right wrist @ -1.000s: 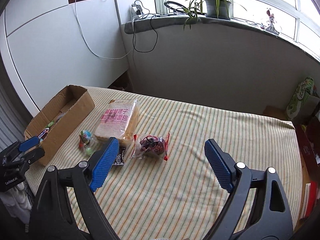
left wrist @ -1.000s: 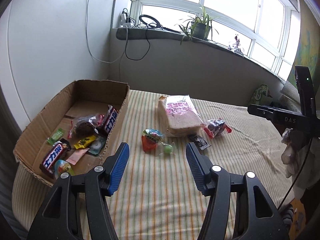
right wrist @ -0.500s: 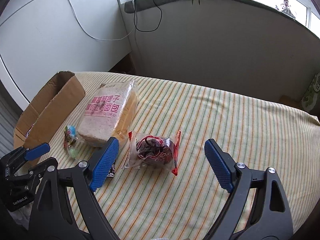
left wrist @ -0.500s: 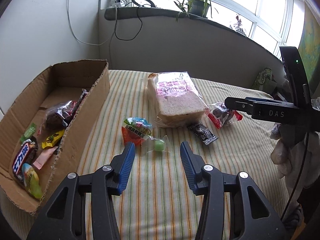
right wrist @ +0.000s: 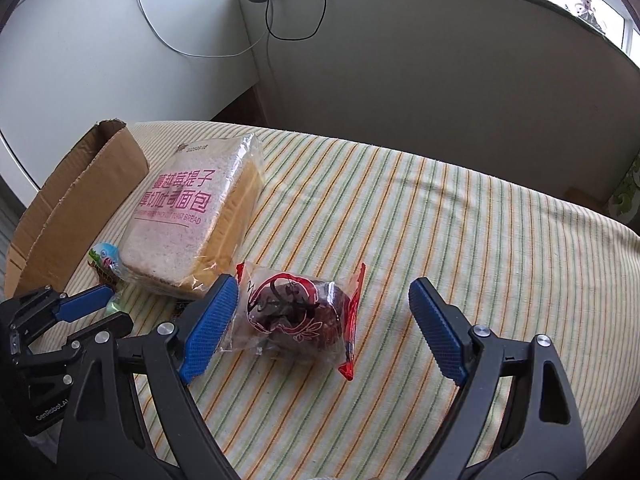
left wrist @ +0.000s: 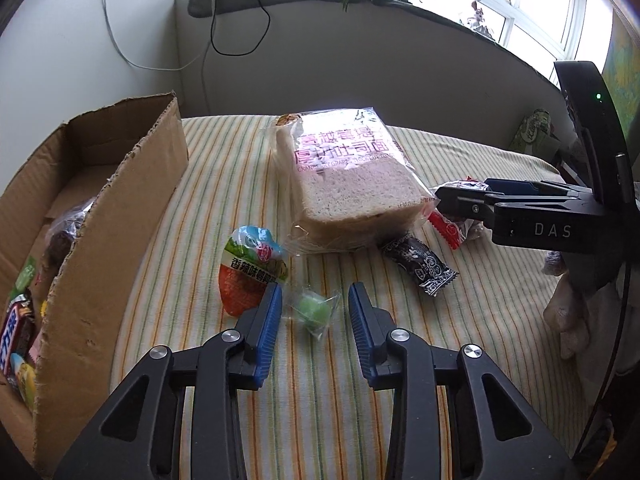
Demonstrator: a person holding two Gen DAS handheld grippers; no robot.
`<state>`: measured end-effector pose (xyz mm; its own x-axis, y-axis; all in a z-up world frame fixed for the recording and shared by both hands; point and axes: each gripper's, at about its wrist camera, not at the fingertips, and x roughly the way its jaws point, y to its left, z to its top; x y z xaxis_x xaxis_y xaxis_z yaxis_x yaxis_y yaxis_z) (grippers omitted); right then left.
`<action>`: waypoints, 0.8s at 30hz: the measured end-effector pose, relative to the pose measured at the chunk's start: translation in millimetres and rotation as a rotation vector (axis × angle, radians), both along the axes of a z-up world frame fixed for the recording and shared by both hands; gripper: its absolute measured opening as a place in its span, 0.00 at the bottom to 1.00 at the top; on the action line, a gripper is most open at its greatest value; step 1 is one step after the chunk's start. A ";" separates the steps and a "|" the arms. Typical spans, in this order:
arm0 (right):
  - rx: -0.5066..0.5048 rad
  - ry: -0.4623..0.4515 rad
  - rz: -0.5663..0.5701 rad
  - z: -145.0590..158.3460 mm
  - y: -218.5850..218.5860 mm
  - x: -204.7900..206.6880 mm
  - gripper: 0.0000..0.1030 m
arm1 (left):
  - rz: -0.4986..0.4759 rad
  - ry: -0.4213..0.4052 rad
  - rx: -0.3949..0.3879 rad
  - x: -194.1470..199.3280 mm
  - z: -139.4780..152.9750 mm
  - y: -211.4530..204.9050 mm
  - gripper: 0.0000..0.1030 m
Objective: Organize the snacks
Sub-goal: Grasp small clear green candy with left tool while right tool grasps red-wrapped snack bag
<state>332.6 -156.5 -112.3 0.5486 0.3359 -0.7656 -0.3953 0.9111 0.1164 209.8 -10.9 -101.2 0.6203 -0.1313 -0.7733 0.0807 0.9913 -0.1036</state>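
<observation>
While the left tool (left wrist: 314, 312) sits low over the striped worktop (right wrist: 460, 220), its blue fingers are spread apart on either side of a small green candy (left wrist: 314, 310), not touching it as far as I can see. Just left of that is an orange-and-green snack pouch (left wrist: 250, 268), with the cardboard box (left wrist: 120, 216) of snacks beside it. Right tool (right wrist: 320, 316) is wide open around a clear red-edged pastry pack (right wrist: 298, 312), near the big toast bread bag (right wrist: 192, 216); a black wrapper (left wrist: 420, 262) lies by the bread

box (left wrist: 100, 216) cropped left, black packet (right wrist: 182, 305) mostly hidden
</observation>
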 end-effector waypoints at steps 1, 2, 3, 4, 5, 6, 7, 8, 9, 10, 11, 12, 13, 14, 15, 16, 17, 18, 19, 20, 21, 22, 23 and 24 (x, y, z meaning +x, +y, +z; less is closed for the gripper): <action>-0.006 -0.001 0.005 -0.4 1.6 -0.1 0.87 | -0.001 0.000 -0.002 0.7 -0.1 0.2 0.32; -0.012 0.000 0.008 -0.9 2.2 -0.5 0.87 | -0.004 0.000 -0.002 0.7 -0.1 -0.1 0.32; -0.016 0.000 0.009 -1.7 2.8 -0.5 0.87 | -0.006 -0.001 0.002 -0.2 -0.7 -0.1 0.30; -0.017 -0.001 0.010 -2.3 3.6 -0.5 0.87 | -0.008 -0.002 0.006 -0.5 -1.1 -0.4 0.28; -0.015 0.000 0.012 -3.5 5.4 0.7 0.85 | -0.008 -0.003 0.005 -0.9 -1.2 -0.3 0.25; -0.011 0.003 0.015 -4.1 6.5 0.8 0.78 | -0.008 -0.003 0.003 -0.5 -1.4 -0.2 0.25; -0.010 0.008 0.016 -4.9 6.5 0.9 0.75 | -0.008 -0.003 0.001 -0.5 -1.5 0.0 0.25; -0.011 0.013 0.015 -5.8 6.6 1.0 0.69 | -0.009 -0.004 0.001 -0.9 -1.6 -0.1 0.24; -0.009 0.016 0.016 -6.5 6.4 0.9 0.64 | -0.010 -0.005 0.002 -0.5 -1.7 0.7 0.24; -0.009 0.018 0.017 -7.4 6.1 -0.6 0.62 | -0.011 -0.006 0.003 -0.6 -1.8 -0.1 0.23; -0.008 0.017 0.016 -7.0 5.5 -1.6 0.58 | -0.011 -0.007 0.003 -0.8 -1.7 -0.1 0.23; -0.007 0.019 0.014 -5.9 2.9 -3.0 0.57 | -0.011 -0.009 0.001 -1.1 -1.8 0.6 0.22; -0.005 0.021 0.011 -5.1 1.4 -4.4 0.57 | -0.010 -0.010 -0.002 -1.2 -1.6 1.0 0.22; -0.002 0.023 0.009 -4.8 0.2 -5.2 0.56 | -0.009 -0.011 -0.004 -1.1 -2.1 0.0 0.22; -0.004 0.020 0.006 -4.6 -0.7 -6.1 0.56 | -0.007 -0.014 -0.006 -0.6 -2.0 -1.1 0.22; -0.008 0.015 0.001 -3.2 -2.3 -8.1 0.55 | -0.007 -0.019 -0.009 -1.7 -1.4 -0.9 0.22; -0.012 0.008 -0.004 -2.2 -3.4 -9.7 0.55 | -0.008 -0.023 -0.012 -3.0 -0.5 -0.3 0.22; -0.013 0.005 -0.009 -0.9 -4.6 -11.2 0.55 | -0.008 -0.028 -0.015 -4.6 0.7 1.0 0.22; -0.009 0.003 -0.014 0.1 -7.9 -12.2 0.54 | -0.007 -0.033 -0.019 -6.4 2.0 2.0 0.22; -0.003 0.001 -0.021 1.7 -10.3 -13.8 0.54 | -0.007 -0.037 -0.024 -8.0 3.3 2.8 0.22; 0.003 0.000 -0.026 3.9 -13.0 -14.7 0.54 | -0.008 -0.041 -0.029 -9.7 5.1 3.9 0.22; 0.004 -0.002 -0.029 6.0 -14.3 -16.5 0.54 | -0.008 -0.046 -0.033 -12.1 7.0 4.9 0.22; 0.004 -0.005 -0.031 8.0 -15.8 -19.0 0.54 | -0.008 -0.052 -0.037 -14.5 9.0 5.6 0.22; 0.003 -0.008 -0.032 10.1 -17.2 -21.8 0.54 | -0.006 -0.059 -0.042 -16.6 11.5 6.9 0.22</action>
